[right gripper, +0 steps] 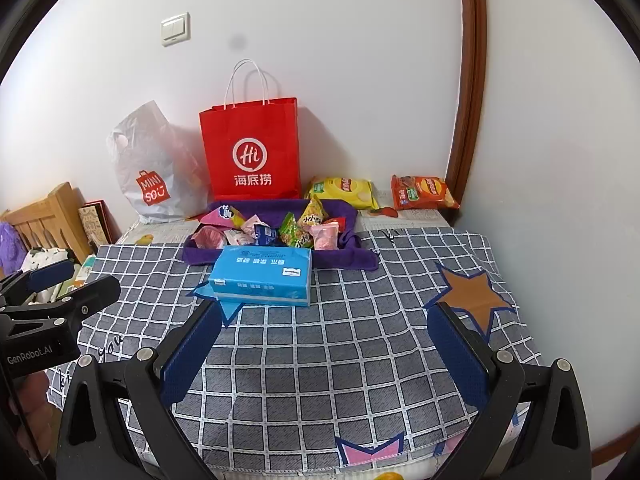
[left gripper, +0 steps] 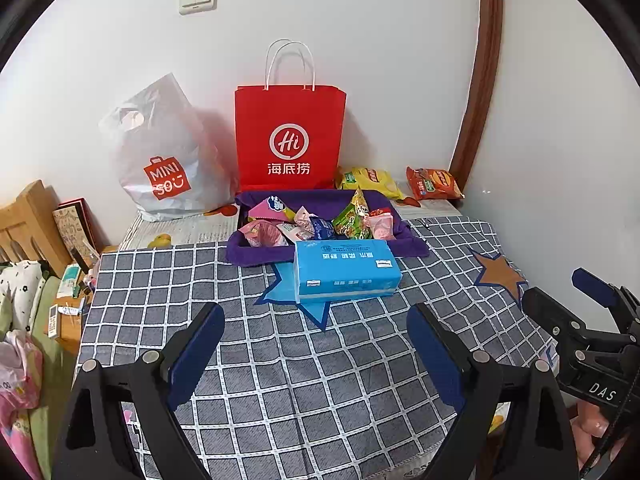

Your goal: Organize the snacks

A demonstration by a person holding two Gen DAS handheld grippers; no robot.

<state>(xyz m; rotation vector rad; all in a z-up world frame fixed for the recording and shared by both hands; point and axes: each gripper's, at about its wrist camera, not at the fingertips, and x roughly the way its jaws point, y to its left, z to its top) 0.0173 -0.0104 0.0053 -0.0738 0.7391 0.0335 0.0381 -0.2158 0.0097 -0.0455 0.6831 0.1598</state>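
A purple cloth tray (left gripper: 256, 254) (right gripper: 348, 258) at the table's far middle holds several small snack packets, among them a green one (left gripper: 352, 222) (right gripper: 296, 234). A yellow chip bag (left gripper: 370, 182) (right gripper: 344, 191) and an orange chip bag (left gripper: 434, 182) (right gripper: 422, 192) lie on the table behind it to the right. My left gripper (left gripper: 316, 320) is open and empty, well short of the tray. My right gripper (right gripper: 326, 318) is open and empty too; it also shows at the right edge of the left wrist view (left gripper: 576, 300).
A blue tissue pack (left gripper: 346, 270) (right gripper: 262, 276) lies in front of the tray. A red paper bag (left gripper: 290, 136) (right gripper: 252, 152) and a white Miniso bag (left gripper: 160, 160) (right gripper: 154, 176) stand against the wall. The table has a checked cloth (left gripper: 320, 380). A wooden bed frame (left gripper: 28, 220) is at left.
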